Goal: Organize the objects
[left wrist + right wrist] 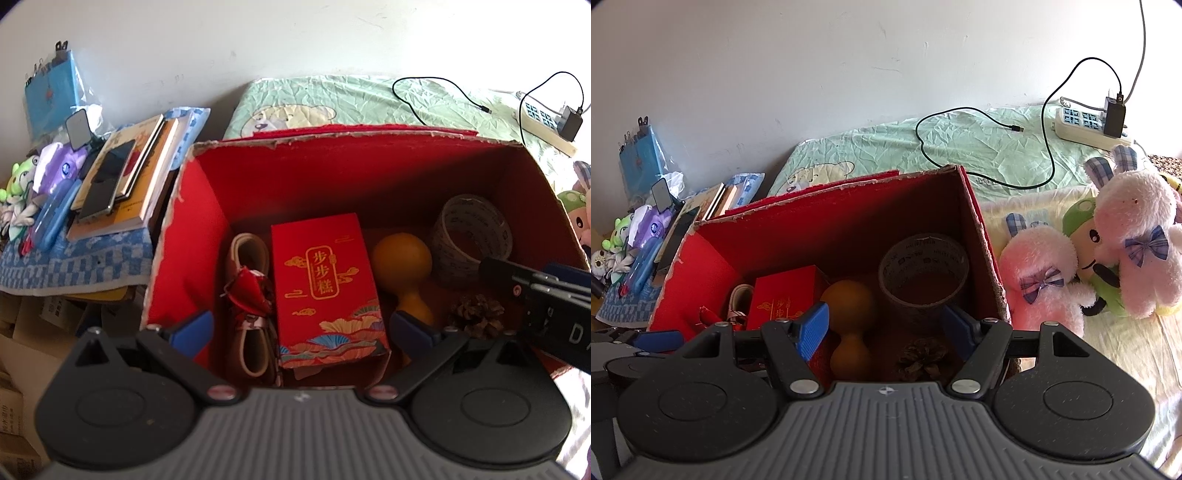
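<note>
Left wrist view has us looking down into the red box (207, 206), our left gripper (301, 328) spread wide and empty above the red carton (325, 280). Beside the carton lie a shoe (251, 295), a gourd (402, 266), a tape roll (472, 236) and a pinecone (478, 314). Our right gripper (886, 332) also hangs apart over the gourd and pinecone, holding nothing. We judge we are between picks, with several things already boxed. The plush toys (1108, 258) sit on the bed just right of the box; next we would likely swing the right gripper there and close on one.
</note>
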{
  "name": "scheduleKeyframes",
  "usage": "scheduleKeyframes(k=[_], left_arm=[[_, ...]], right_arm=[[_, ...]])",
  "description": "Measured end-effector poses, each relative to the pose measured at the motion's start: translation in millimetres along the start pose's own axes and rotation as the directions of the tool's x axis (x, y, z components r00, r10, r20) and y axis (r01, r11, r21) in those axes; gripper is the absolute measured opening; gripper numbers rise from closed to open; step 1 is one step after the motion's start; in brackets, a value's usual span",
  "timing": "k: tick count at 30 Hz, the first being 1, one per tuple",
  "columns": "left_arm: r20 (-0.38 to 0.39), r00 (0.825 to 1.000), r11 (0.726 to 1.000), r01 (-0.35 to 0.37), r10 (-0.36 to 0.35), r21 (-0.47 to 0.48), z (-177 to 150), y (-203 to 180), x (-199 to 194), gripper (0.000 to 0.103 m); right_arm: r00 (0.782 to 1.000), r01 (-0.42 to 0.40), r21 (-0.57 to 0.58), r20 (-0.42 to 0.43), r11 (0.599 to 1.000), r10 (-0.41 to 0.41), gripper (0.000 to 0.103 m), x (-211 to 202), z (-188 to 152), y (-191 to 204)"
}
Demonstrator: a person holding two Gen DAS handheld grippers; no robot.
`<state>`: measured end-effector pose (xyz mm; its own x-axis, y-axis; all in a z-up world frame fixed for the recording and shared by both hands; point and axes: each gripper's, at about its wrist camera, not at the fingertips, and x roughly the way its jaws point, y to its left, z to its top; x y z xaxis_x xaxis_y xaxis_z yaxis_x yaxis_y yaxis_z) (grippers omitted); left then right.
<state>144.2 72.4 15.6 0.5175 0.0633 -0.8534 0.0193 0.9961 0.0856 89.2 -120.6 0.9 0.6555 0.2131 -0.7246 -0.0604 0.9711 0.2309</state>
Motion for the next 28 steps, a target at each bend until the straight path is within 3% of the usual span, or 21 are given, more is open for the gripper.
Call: scheduleKeyframes(k=[17,21,28], left_arm=[[-0.012,1.0,1.0,0.006,-0.005,0.029,1.9,-4.6,12.7,0.101],[-0.01,1.0,0.999,0.016,-0.015,0.036,1.2,-5.2,14.4,0.095],[0.009,1.0,0.998,0.021,-0.022,0.055,1.0,-8.6,12.6,0.094]], right_arm=[[1.0,0.019,-0.019,-0.003,1.0,-0.019,0.072,8.4,-0.8,0.0],[1.0,0.015,-0.021,-0.003,1.0,-0.015,0.073,9.0,-0.5,0.6],[1.0,0.017,-0.024,-0.002,1.0,-0.017,0.074,9.2,-0.3,1.2]])
